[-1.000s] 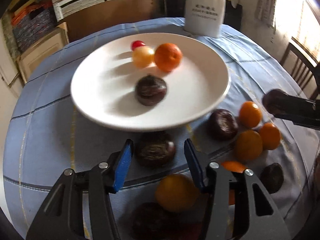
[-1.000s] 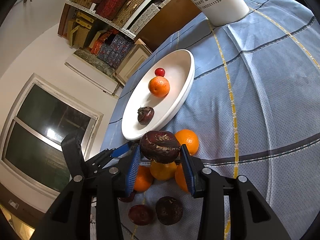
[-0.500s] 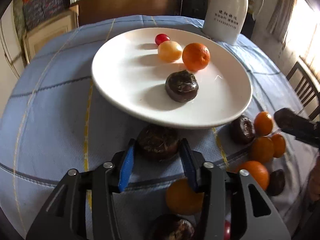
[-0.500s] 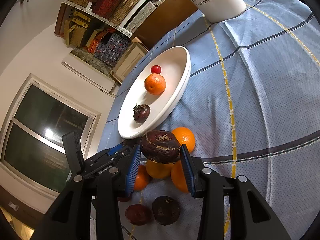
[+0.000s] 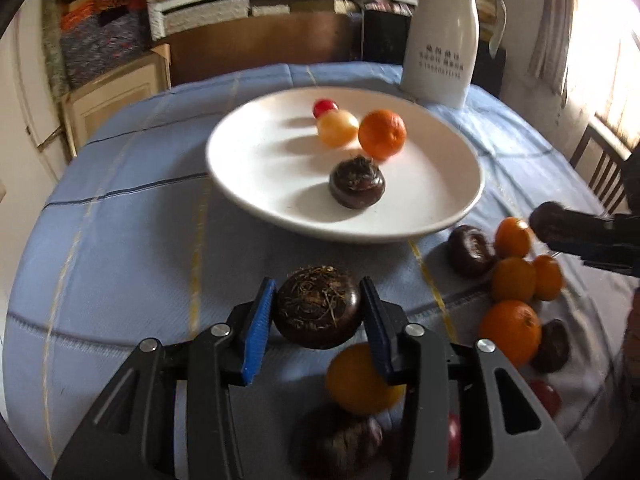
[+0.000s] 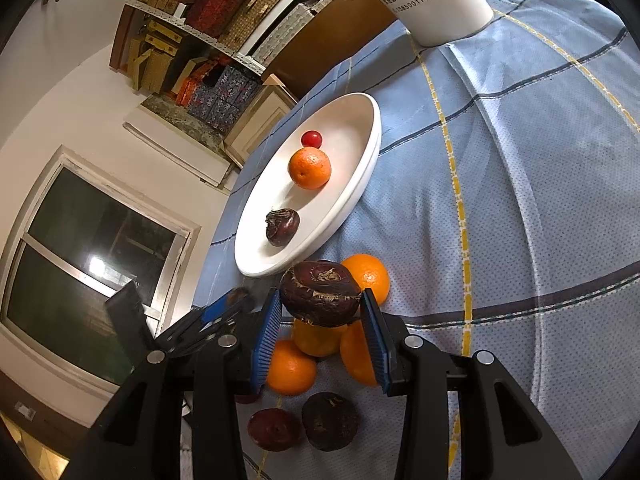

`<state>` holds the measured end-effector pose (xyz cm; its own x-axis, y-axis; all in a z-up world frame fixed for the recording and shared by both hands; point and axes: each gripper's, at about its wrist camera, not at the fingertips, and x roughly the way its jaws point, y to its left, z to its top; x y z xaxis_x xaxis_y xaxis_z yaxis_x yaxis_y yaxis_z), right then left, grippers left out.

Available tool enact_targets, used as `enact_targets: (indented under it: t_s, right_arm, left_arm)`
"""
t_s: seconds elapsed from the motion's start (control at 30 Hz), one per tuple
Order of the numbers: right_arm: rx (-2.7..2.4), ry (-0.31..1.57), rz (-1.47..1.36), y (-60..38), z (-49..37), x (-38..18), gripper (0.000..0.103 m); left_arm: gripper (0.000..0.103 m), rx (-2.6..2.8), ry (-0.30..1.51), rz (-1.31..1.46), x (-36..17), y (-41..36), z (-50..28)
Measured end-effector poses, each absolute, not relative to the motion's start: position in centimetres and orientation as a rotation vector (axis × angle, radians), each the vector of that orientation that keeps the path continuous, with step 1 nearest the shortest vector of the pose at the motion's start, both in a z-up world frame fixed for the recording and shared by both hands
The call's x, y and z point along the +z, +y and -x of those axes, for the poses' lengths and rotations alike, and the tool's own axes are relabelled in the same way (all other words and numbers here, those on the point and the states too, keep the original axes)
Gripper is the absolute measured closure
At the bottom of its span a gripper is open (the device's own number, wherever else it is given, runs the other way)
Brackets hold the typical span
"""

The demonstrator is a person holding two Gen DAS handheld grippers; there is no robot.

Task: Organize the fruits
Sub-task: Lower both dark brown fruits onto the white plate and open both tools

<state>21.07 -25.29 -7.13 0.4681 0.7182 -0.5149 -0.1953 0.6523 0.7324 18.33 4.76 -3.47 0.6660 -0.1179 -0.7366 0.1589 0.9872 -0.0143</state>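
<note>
While its blue pads have just been closing, the left gripper (image 5: pixel 318 314) now has a dark brown water chestnut (image 5: pixel 318 312) clamped between them, the jaws narrowed to the width of that fruit, whose fibrous top faces the camera; it sits just short of the near rim of the white plate (image 5: pixel 248 168), above the blue checked tablecloth (image 5: pixel 120 248), though whether it rests on the cloth or is lifted clear I cannot tell. On the plate lie a second water chestnut (image 5: pixel 357 184), an orange (image 5: pixel 382 134), a pale yellow fruit (image 5: pixel 337 129) and a small red one (image 5: pixel 324 107), with a white jug (image 5: pixel 440 52) standing beyond the far rim. To the right of the plate, loose oranges (image 5: pixel 514 278) and more dark chestnuts lie close together on the cloth. Further right, the right gripper (image 6: pixel 320 312) pinches another water chestnut (image 6: pixel 320 298) between its pads, jaws equally narrow, held above that cluster of oranges and near the plate's edge.
</note>
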Motion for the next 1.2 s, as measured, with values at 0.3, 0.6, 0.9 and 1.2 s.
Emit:
enact_targets:
  t_s: [0.3, 0.6, 0.9, 1.2]
  right_arm:
    - [0.574, 0.835, -0.534, -24.3, -21.0, -5.0, 0.062]
    - [0.564, 0.855, -0.389, -18.6, -27.0, -2.3, 0.061]
    - [0.522, 0.796, -0.328, -18.9, -27.5, -2.8, 0.041]
    - [0.397, 0.673, -0.130, -18.7, -21.8, -2.4, 0.037]
  left_arm:
    - [0.061, -0.152, 0.724, -0.047, 1.0, 4.7, -17.9]
    - [0.061, -0.089, 0.780, -0.001, 0.3, 4.8, -24.9]
    - [0.044, -0.078, 0.763, 0.020, -0.8, 5.9, -24.9]
    - [0.014, 0.078, 0.622, -0.052, 0.1, 5.1, -19.2]
